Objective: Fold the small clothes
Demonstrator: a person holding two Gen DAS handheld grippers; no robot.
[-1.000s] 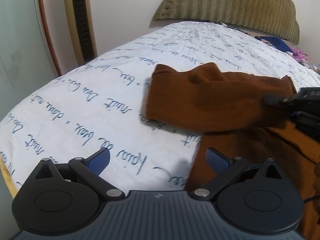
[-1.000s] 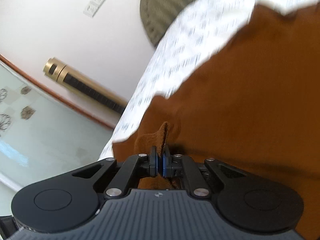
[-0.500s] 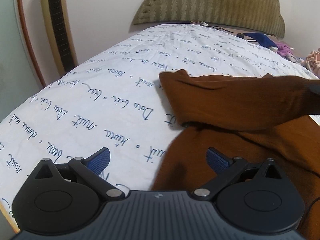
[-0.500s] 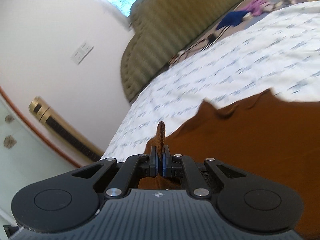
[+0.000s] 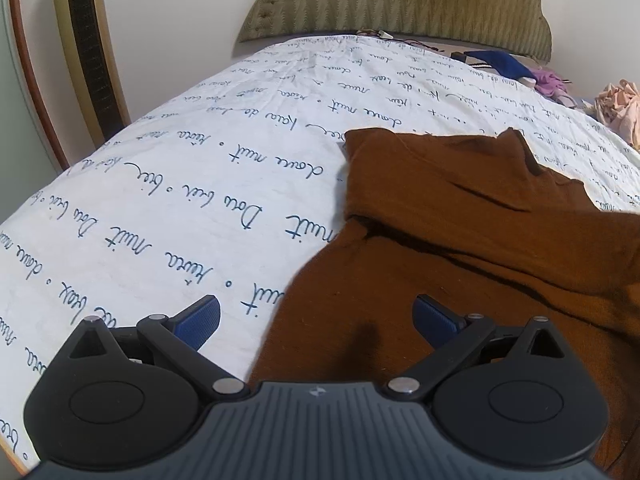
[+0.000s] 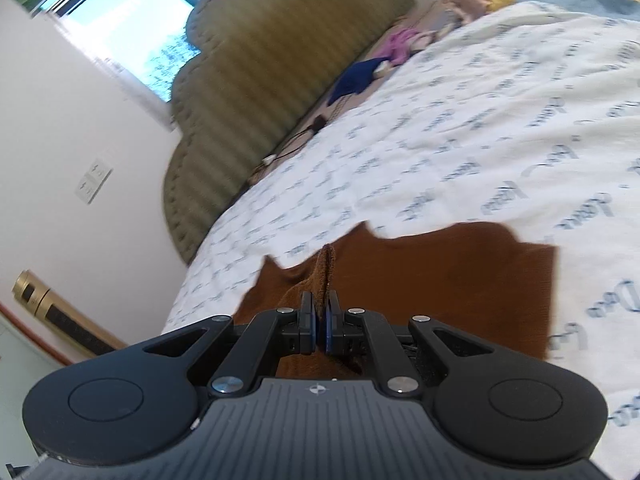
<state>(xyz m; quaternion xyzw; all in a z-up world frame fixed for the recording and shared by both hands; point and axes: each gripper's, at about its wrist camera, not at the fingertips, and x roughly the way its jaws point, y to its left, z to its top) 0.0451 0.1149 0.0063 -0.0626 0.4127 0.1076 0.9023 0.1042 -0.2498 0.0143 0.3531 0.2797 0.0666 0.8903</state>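
A rust-brown garment [image 5: 460, 240] lies on the white bedsheet [image 5: 200, 184] printed with blue handwriting. One part of it is folded over and spread across the rest. My left gripper [image 5: 316, 318] hovers open over the garment's near left edge, nothing between its blue pads. In the right wrist view my right gripper [image 6: 319, 328] is shut on a pinched edge of the brown garment [image 6: 440, 280], a tuft of cloth sticking up between the pads. The garment stretches away under that gripper across the bedsheet [image 6: 480, 140].
An olive padded headboard [image 5: 400, 0] backs the bed. Loose clothes lie at the far end: a blue piece [image 5: 500, 66], a purple one [image 5: 550, 80] and a pink heap [image 5: 618, 104]. A gold and black column [image 5: 88, 48] stands by the wall at left.
My right gripper has swung across with the pinched cloth, laying the folded part over the garment, and has left the left wrist view. The left gripper shifted sideways, staying open.
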